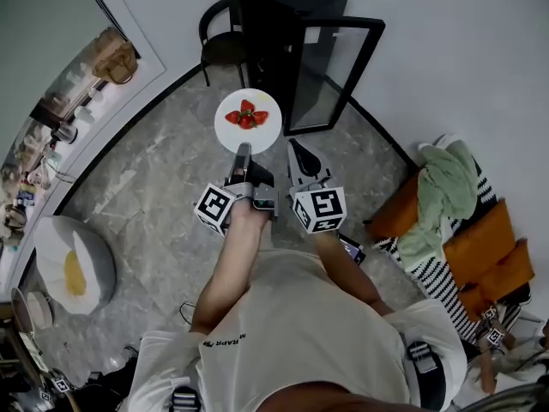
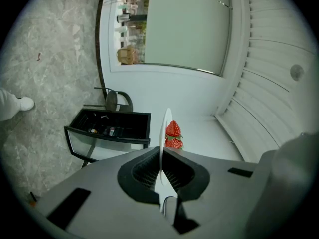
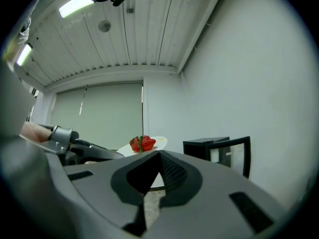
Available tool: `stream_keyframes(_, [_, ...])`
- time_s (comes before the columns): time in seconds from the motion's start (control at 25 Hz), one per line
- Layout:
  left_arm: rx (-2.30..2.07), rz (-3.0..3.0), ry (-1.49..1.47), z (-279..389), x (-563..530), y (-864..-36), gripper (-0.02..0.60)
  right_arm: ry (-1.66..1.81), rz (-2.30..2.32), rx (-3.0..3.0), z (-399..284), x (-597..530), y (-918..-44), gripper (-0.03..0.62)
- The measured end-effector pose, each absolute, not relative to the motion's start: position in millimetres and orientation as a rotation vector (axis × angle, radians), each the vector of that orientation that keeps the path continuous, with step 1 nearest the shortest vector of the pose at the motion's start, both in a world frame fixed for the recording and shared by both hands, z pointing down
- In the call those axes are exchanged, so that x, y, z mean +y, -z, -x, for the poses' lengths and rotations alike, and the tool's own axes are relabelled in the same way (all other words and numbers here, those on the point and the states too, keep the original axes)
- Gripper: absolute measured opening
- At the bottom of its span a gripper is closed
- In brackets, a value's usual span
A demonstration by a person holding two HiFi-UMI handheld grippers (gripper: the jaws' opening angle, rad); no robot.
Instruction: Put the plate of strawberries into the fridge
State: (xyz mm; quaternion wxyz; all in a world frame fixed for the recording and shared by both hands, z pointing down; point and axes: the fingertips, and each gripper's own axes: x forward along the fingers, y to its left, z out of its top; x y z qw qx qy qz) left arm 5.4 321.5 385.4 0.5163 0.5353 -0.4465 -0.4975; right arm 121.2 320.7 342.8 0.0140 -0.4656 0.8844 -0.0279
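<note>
two grippers are up in front of the person, and the left gripper (image 1: 243,154) has the goods: its jaws are pinched nearly closed on the near rim of the white plate (image 1: 250,141), the thin edge clamped right between the pads. the red strawberries (image 1: 247,116) sit bunched at the plate's middle, green tops showing. the plate is held out level above the grey marbled floor (image 1: 146,178), just near-left of the black mini fridge (image 1: 274,24), not inside it. the fridge's glass door (image 1: 333,75) stands swung open toward the right, and in the left gripper view a few small items lie on its dark shelf. the right gripper (image 1: 295,148) rides alongside, just right of the plate's near edge, its jaws brought together at the tips with nothing held; whether it brushes the rim is hard to tell from here. a dark chair (image 1: 221,48) stands to the left of the fridge against the wall. off to the right, an orange sofa (image 1: 480,239) carries a green cloth (image 1: 442,191).
</note>
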Motion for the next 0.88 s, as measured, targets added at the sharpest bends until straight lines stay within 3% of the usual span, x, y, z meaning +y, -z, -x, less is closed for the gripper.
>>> stream_keyframes(0.88, [-1.062, -1.275, 1.122, 78.3, 104.2, -381.7, 0.009, 0.134, 1.51, 2.745, -29.7, 102.5, -334.6, 0.011])
